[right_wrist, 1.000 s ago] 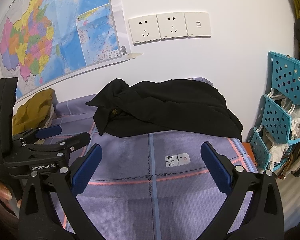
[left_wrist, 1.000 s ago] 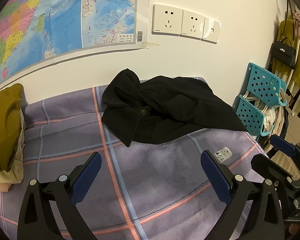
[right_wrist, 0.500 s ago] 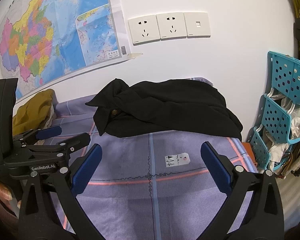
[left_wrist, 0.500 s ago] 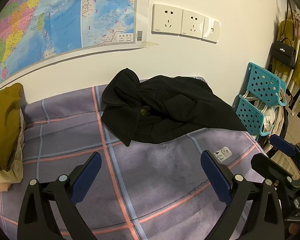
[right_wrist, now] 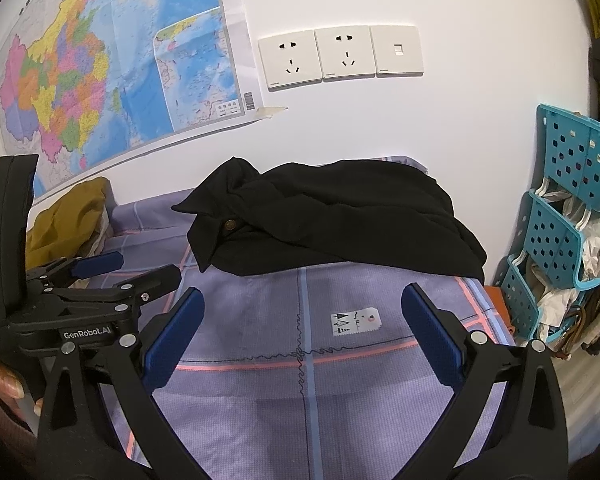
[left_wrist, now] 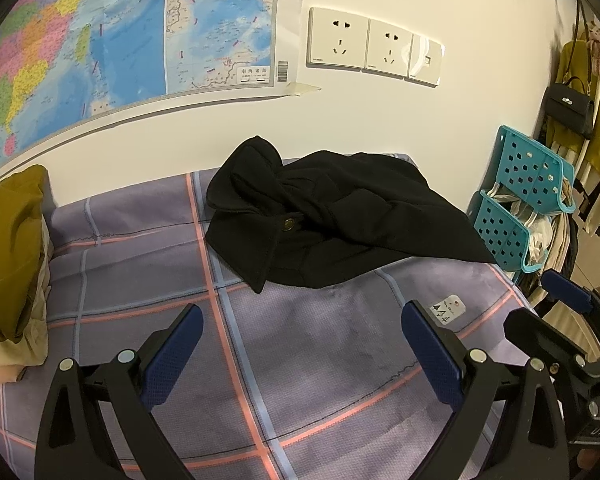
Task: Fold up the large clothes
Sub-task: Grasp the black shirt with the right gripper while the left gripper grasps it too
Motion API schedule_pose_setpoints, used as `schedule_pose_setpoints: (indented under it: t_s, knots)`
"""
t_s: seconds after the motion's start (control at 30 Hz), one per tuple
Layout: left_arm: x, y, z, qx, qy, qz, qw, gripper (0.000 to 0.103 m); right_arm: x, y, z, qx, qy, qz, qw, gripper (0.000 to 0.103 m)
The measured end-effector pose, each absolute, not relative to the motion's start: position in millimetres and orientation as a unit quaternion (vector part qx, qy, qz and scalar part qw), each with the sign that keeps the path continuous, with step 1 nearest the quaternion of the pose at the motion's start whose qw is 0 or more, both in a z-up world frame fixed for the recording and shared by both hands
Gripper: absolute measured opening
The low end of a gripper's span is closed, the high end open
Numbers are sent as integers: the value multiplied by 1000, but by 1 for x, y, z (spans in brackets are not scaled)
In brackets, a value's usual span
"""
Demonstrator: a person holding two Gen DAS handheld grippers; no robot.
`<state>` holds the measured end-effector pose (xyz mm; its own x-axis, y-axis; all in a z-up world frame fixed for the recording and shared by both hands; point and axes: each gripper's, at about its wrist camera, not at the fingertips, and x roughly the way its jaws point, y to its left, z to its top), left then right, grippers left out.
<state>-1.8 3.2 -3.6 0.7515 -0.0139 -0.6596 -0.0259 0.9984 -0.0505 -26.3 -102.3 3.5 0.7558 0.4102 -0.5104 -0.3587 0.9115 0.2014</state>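
Observation:
A black coat (left_wrist: pixel 332 216) with a brass button lies crumpled at the back of the purple checked bedspread (left_wrist: pixel 300 344), against the white wall. The right wrist view shows the same black coat (right_wrist: pixel 340 216) on the bedspread (right_wrist: pixel 340 380). My left gripper (left_wrist: pixel 300 344) stands open, well short of the coat, with nothing between its fingers. My right gripper (right_wrist: pixel 300 328) is open too and empty. The right gripper also shows at the right edge of the left wrist view (left_wrist: pixel 548 300), and the left gripper at the left of the right wrist view (right_wrist: pixel 140 268).
A mustard-yellow garment pile (left_wrist: pixel 8 252) lies at the bed's left end. A teal perforated rack (left_wrist: pixel 520 200) stuffed with items stands right of the bed. A white care label (right_wrist: pixel 354 320) sits on the spread. A map and sockets (right_wrist: pixel 340 52) hang on the wall.
Almost nothing differs. The left wrist view has drifted very slightly; both grippers stay open and the coat has not moved.

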Motion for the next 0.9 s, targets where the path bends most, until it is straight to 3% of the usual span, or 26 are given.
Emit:
schedule_pose_setpoints:
  t_s: [0.9]
  knots:
    - [38, 41, -17, -50, 385, 30, 921, 96, 19, -68, 3, -25, 294, 234, 926, 98]
